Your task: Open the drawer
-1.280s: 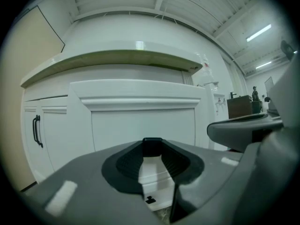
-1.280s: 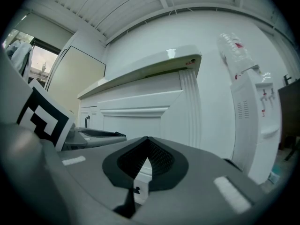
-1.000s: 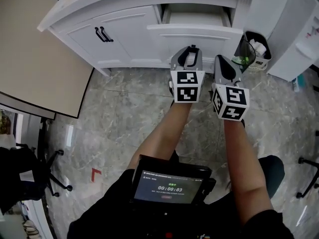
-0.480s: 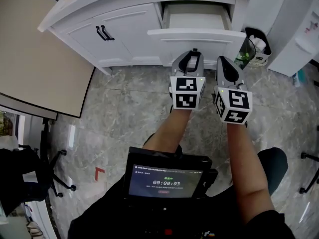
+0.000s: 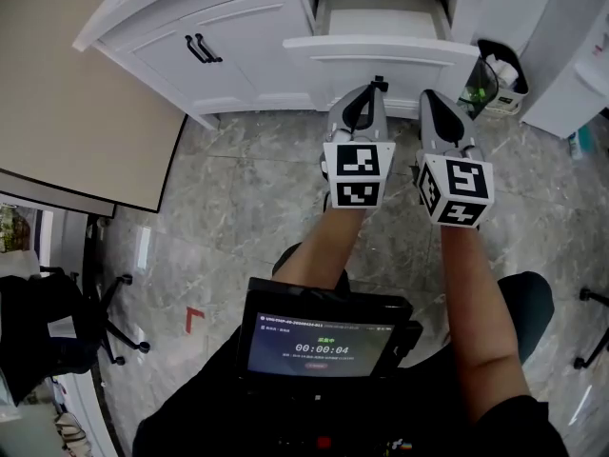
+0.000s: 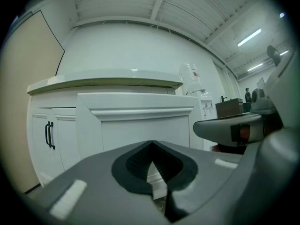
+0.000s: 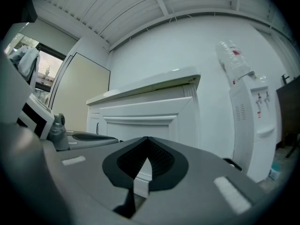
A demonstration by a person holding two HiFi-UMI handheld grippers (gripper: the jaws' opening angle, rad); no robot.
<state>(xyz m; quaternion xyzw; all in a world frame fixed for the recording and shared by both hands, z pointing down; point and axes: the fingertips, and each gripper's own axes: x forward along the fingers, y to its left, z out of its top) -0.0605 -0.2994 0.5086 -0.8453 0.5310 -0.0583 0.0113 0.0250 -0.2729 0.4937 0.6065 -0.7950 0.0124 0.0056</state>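
The only readable text is the timer "00:00:04" in pale digits on the dark screen [image 5: 319, 343] at the near edge of the head view; the small lines above and below it are too small to read. The left marker cube [image 5: 359, 174] and the right marker cube [image 5: 457, 190] bear black-and-white square codes, not letters. The red label on the water bottle [image 7: 233, 55] at far right is illegible.

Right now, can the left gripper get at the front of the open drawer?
Probably yes: the left gripper points at the drawer front with nothing between them. Its jaws are together, so they must open first.
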